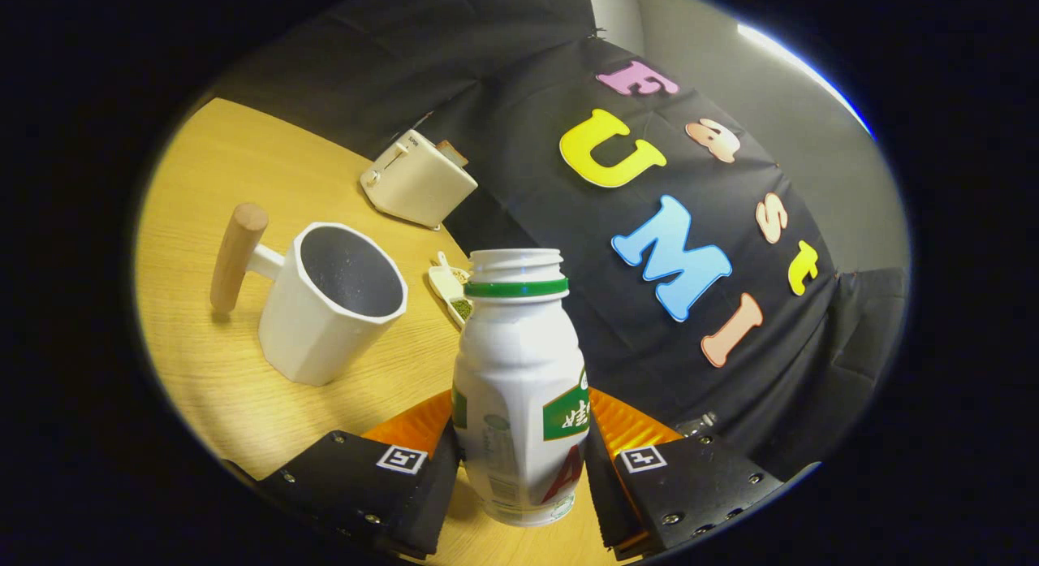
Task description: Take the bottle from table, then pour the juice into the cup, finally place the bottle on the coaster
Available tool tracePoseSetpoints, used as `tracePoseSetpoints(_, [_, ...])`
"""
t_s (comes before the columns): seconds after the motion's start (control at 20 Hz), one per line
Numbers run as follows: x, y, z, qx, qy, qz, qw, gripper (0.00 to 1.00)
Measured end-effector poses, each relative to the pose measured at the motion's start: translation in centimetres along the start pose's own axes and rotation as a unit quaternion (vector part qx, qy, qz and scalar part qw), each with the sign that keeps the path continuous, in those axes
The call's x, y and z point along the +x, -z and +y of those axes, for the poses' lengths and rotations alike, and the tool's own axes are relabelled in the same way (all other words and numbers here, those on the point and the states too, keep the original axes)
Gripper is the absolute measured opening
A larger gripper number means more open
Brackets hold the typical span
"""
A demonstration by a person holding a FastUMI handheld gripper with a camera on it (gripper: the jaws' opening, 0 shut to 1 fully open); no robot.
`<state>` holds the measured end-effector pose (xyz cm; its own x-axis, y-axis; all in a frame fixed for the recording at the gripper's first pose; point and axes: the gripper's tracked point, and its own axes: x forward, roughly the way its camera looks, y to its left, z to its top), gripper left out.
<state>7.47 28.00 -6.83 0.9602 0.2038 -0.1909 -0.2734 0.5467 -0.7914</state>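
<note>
A white plastic bottle (519,371) with a green neck ring and no cap stands upright between my fingers. My gripper (519,468) is shut on its lower body, one finger pressing each side. An orange ribbed coaster (414,426) lies on the wooden table just behind the bottle's base, showing on both sides of it; whether the bottle rests on the table or hangs just above it I cannot tell. A white faceted cup (325,322) with a wooden handle (235,257) stands beyond my left finger, its dark inside facing me.
A cream toaster (418,180) sits at the table's far edge against the black cloth wall. A small white dish (451,288) with green bits lies between the cup and the bottle. The whole view is tilted.
</note>
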Motion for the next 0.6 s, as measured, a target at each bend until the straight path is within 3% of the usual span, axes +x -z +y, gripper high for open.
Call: tracePoseSetpoints(0.6, [0.53,-0.33,0.15,-0.106,0.006,0.012,0.994,0.72])
